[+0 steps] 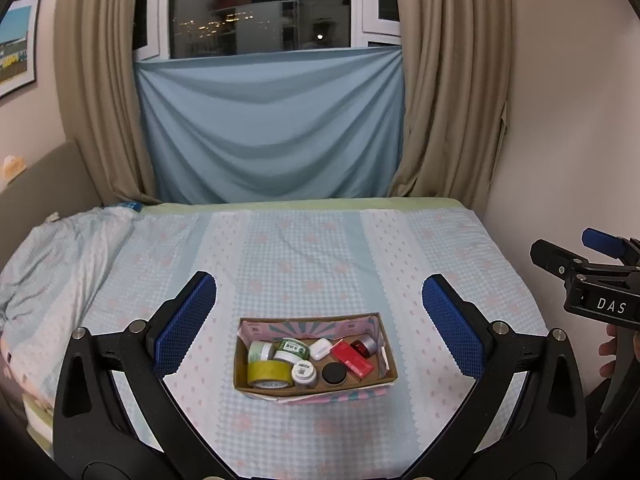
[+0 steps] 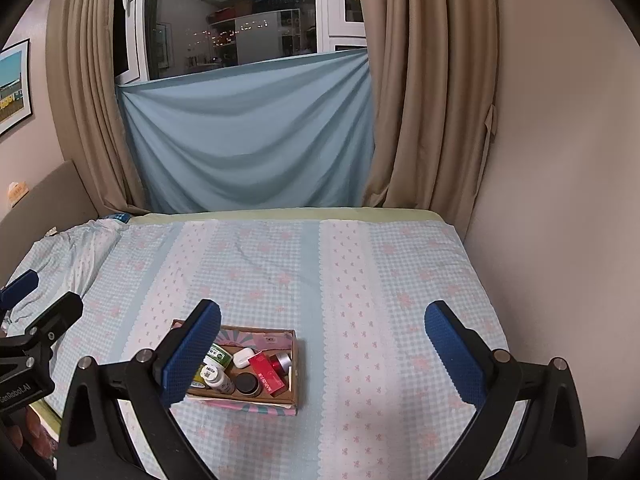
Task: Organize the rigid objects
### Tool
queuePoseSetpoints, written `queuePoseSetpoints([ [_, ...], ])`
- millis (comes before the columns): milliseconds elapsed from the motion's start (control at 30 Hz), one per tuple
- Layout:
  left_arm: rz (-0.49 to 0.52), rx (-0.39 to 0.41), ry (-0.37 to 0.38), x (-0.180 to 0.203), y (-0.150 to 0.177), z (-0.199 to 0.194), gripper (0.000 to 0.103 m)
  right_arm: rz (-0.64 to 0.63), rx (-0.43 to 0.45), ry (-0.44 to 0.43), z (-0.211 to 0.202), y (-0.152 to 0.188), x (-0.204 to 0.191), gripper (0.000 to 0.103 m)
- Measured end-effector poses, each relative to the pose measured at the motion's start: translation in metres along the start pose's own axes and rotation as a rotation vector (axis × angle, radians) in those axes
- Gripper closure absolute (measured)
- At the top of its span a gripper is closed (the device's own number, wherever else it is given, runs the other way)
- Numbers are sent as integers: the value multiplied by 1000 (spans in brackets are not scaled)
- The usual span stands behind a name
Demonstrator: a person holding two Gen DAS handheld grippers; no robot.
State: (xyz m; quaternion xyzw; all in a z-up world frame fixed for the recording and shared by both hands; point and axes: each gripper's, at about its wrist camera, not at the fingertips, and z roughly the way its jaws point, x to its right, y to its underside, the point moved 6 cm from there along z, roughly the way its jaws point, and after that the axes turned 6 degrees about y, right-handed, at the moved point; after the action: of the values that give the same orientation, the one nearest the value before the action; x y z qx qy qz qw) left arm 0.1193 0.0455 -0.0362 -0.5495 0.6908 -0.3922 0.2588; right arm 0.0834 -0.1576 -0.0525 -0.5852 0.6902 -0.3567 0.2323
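Here, nearest each camera, two grippers hover above the bed with their blue-padded fingers spread wide and nothing between them: the left gripper (image 1: 319, 322) frames the box from above, and the right gripper (image 2: 323, 348) hangs a little to the box's right, its left finger (image 2: 192, 354) covering the box's left end in its own view. Just beyond the fingertips sits one open cardboard box (image 1: 387, 362) on the checked bedspread (image 1: 304, 256), and every loose object in sight lies inside it. Counted from the left wrist view, there are eight items: one roll of yellow tape (image 1: 267, 374) at the front left, one small white bottle (image 1: 303, 373) beside it, one black round lid (image 1: 333, 373) to the right of that, one red carton (image 1: 353, 358) lying slanted, one red jar with a silver cap (image 1: 363, 346) at the right rear, one white earbud case (image 1: 321, 348) in the middle rear, one green-lidded jar (image 1: 294, 349) and one pale green jar (image 1: 260, 350) at the left rear. The objects touch or nearly touch one another. Farther off, a rumpled quilt (image 1: 52, 256) lies at the bed's left side. Beyond the bed hangs one blue sheet (image 1: 272, 128) below the window (image 1: 260, 8), flanked by two beige curtains (image 1: 452, 80), and one framed picture (image 1: 16, 44) hangs on the left wall.
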Motion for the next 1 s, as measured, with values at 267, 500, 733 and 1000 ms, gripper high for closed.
queuePoseSetpoints([
  [267, 5, 2, -3, 1, 3, -1, 0, 6, 3, 8, -3, 0, 2, 1],
  [500, 0, 9, 3, 1, 3, -4, 0, 7, 4, 16, -5, -1, -1, 1],
  [733, 4, 13, 4, -1, 2, -6, 0, 7, 4, 18, -5, -1, -1, 1],
  [1000, 0, 44, -22, -4, 0, -13, 0, 7, 6, 20, -6, -1, -2, 1],
])
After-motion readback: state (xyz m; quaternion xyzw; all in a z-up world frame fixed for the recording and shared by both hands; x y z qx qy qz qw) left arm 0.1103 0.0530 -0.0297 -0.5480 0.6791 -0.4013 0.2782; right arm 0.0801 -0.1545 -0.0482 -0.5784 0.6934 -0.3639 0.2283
